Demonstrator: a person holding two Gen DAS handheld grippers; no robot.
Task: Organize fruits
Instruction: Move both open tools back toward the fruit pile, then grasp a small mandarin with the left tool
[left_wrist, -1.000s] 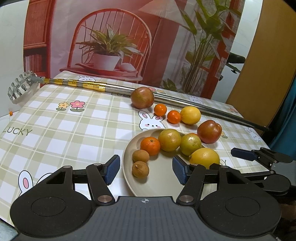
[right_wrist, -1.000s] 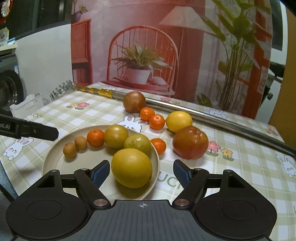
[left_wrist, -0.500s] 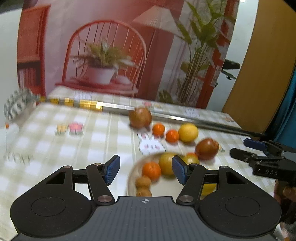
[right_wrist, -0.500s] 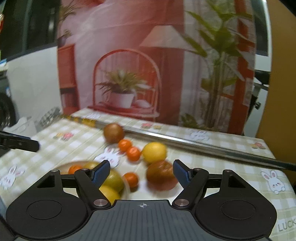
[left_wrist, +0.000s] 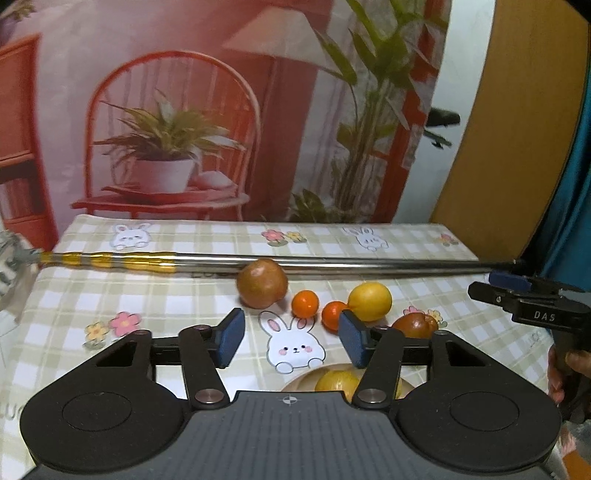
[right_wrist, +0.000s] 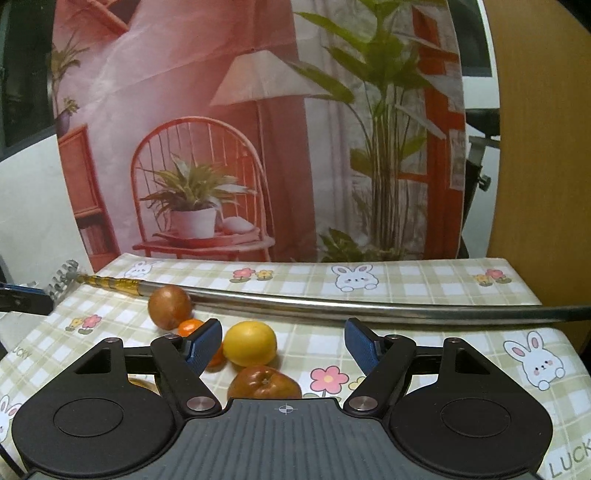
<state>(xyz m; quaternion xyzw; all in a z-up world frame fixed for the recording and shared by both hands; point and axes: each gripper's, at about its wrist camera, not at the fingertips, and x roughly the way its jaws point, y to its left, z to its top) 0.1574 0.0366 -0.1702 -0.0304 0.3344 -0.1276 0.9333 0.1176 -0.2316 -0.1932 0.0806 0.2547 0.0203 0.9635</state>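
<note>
Hovering above the checked tablecloth (left_wrist: 155, 291), both tools are held empty: the left gripper (left_wrist: 290, 338) is spread wide with nothing between its blue pads, and the right gripper (right_wrist: 282, 345) is likewise parted and bare. Loose fruit is scattered behind the plate (left_wrist: 299, 382), of which only a sliver of rim is seen at the left camera's lower edge, with 1 yellowish fruit (left_wrist: 338, 380) resting in it. A yellow lemon (right_wrist: 250, 343) sits just ahead of the right tool, a red-brown tomato-like fruit (right_wrist: 264, 382) is tucked close under it, and 2 small oranges (left_wrist: 305, 303) lie near a round brown fruit (left_wrist: 261, 283) resting against the long metal pole (left_wrist: 332, 264). The lemon is judged firm, fairly light and prone to rolling, so a grip across its widest middle is favoured; the red fruit is probably softer and easily bruised. The pole behind could be struck, and neighbouring oranges could be nudged.
</note>
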